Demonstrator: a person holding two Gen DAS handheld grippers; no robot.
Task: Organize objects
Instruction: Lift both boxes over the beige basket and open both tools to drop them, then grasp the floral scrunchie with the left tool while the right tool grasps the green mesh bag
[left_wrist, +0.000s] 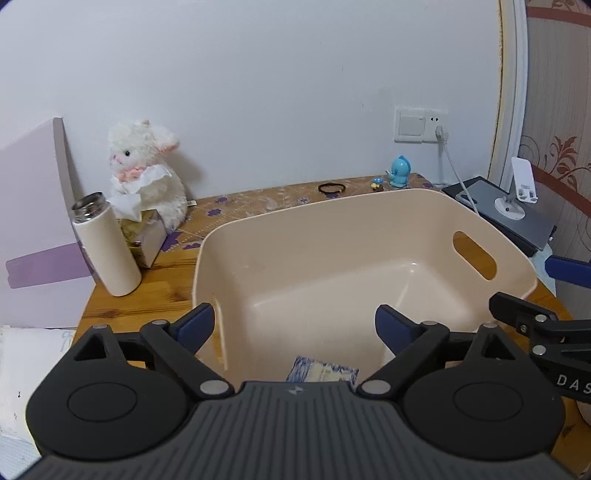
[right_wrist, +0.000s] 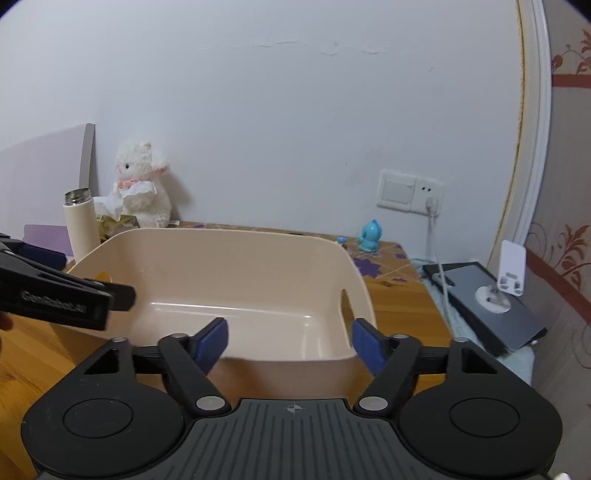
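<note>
A beige plastic bin (left_wrist: 369, 218) with a handle slot stands on the wooden table; it also shows in the right wrist view (right_wrist: 236, 236). A small blue-and-white packet (left_wrist: 321, 371) lies inside it at the near wall. My left gripper (left_wrist: 295, 326) is open and empty, its fingers straddling the bin's near left corner. My right gripper (right_wrist: 288, 341) is open and empty just in front of the bin's near wall. The left gripper also shows in the right wrist view (right_wrist: 55, 295), over the bin's left rim.
A white thermos (left_wrist: 107, 247), a tissue box (left_wrist: 144, 236) and a white plush rabbit (left_wrist: 147, 166) stand at the back left. A black hair tie (left_wrist: 331, 188), a tiny mushroom figure (left_wrist: 377, 182) and a blue toy (left_wrist: 399, 173) lie behind the bin. A tablet with a phone stand (right_wrist: 495, 295) is at the right.
</note>
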